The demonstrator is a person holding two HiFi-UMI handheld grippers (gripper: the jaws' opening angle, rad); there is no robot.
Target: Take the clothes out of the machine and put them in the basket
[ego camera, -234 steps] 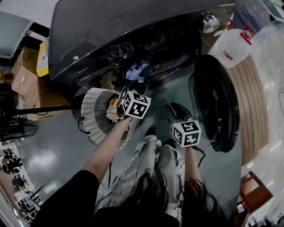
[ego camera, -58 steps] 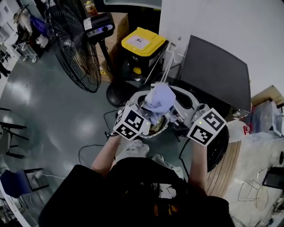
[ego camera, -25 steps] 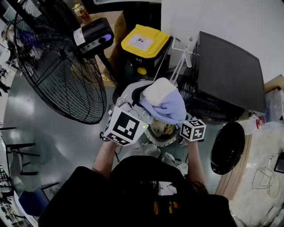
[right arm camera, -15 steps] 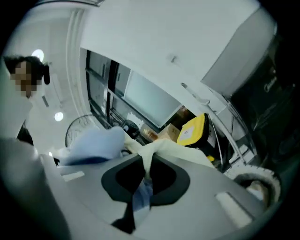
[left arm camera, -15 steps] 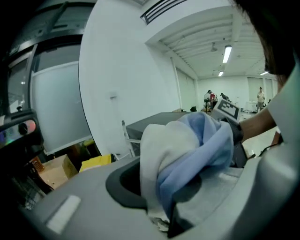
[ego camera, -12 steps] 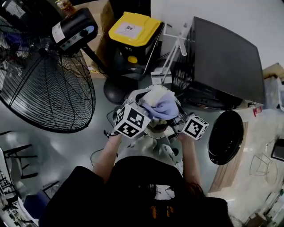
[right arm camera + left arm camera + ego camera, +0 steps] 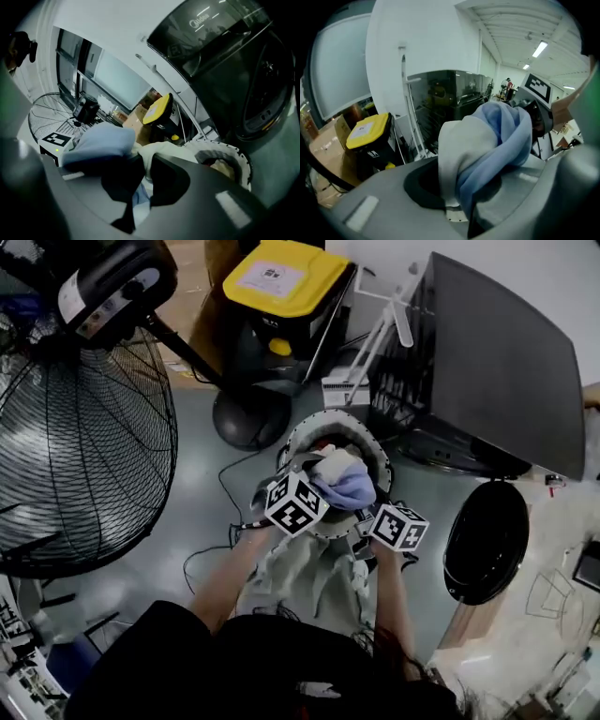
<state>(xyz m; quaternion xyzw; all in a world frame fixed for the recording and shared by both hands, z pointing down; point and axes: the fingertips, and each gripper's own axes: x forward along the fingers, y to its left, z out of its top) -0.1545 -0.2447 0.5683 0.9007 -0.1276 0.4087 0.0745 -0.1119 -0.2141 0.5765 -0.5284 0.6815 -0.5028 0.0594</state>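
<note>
Holding the bundled clothes (image 7: 343, 479) directly over the basket (image 7: 323, 418), the left gripper (image 7: 314, 488) and right gripper (image 7: 372, 510) each have their jaws clamped shut on folds of the white-and-blue fabric. The load looks soft, light and limp, so it will likely sag, and bunched folds give the surest hold. Contact with the basket contents cannot be confirmed.

Both tongs, left (image 7: 312, 486) and right (image 7: 371, 510), meet over a round white basket (image 7: 302, 430) on the floor, with a blue-and-cream bundle (image 7: 345, 482) between them. A fan (image 7: 84, 446) stands left, a yellow-lidded bin (image 7: 277, 273) behind, and the black machine (image 7: 506, 362) right, its door (image 7: 486, 540) open.
</note>
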